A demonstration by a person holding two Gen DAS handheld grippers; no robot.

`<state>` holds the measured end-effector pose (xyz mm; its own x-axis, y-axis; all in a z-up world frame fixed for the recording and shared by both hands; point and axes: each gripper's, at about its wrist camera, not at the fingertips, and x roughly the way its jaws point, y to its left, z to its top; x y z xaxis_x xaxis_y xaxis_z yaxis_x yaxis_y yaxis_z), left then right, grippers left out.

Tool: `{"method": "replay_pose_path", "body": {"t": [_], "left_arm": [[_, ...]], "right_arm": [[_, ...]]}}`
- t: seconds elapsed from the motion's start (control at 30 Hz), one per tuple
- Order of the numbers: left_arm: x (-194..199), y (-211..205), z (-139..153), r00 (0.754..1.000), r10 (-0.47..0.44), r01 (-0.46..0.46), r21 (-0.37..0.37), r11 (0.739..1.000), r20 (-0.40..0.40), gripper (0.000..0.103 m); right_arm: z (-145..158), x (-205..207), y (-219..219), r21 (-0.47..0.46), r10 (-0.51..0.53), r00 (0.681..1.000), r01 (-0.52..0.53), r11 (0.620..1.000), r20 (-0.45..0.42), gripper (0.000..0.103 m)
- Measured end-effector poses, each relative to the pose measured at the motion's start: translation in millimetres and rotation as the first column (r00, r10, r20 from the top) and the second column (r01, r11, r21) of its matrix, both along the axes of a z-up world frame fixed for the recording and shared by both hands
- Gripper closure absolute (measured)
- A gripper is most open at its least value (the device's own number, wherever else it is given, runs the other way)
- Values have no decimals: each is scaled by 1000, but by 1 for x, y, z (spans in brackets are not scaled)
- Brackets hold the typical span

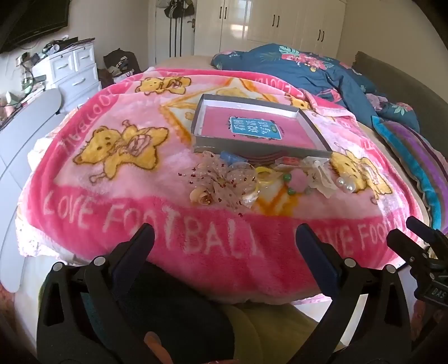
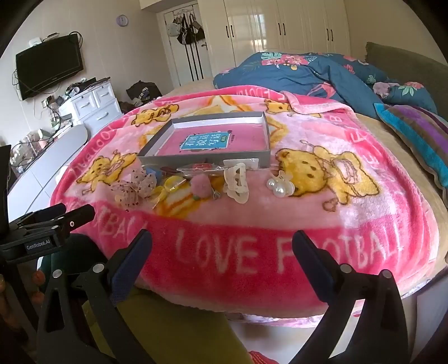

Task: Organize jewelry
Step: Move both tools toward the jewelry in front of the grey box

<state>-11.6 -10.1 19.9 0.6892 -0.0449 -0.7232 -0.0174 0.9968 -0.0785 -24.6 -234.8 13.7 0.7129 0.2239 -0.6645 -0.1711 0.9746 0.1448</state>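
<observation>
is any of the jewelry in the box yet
No, the box shows only its pink lining and a blue label, while the jewelry lies on the blanket in front of it.

A: Where does the left wrist view sit?
B: Low at the bed's near edge, behind the left gripper (image 1: 224, 238), tilted down across the pink blanket (image 1: 134, 212) toward the wardrobes (image 1: 268, 25).
A: And the right?
B: Just alongside (its fingers edge the left view's right border), facing the same way. Both share the grey box (image 2: 207, 159) and the trinkets near it, well ahead.
</observation>
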Motion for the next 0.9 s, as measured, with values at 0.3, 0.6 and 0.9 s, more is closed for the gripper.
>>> {"method": "replay_pose_path", "body": {"t": [0.3, 0.6, 0.9], "left_arm": [[0, -2, 3, 1000, -9, 9, -2, 1000, 5, 8], [-1, -3, 3, 1000, -7, 7, -3, 1000, 6, 8], [-1, -4, 4, 1000, -3, 3, -4, 1000, 6, 8]], "right_arm": [[2, -2, 2, 7, 2, 1000, -2, 1000, 5, 4], [2, -1, 2, 7, 4, 1000, -4, 1000, 7, 4], [2, -1, 4, 2, 8, 1000, -8, 1000, 0, 4]]}}
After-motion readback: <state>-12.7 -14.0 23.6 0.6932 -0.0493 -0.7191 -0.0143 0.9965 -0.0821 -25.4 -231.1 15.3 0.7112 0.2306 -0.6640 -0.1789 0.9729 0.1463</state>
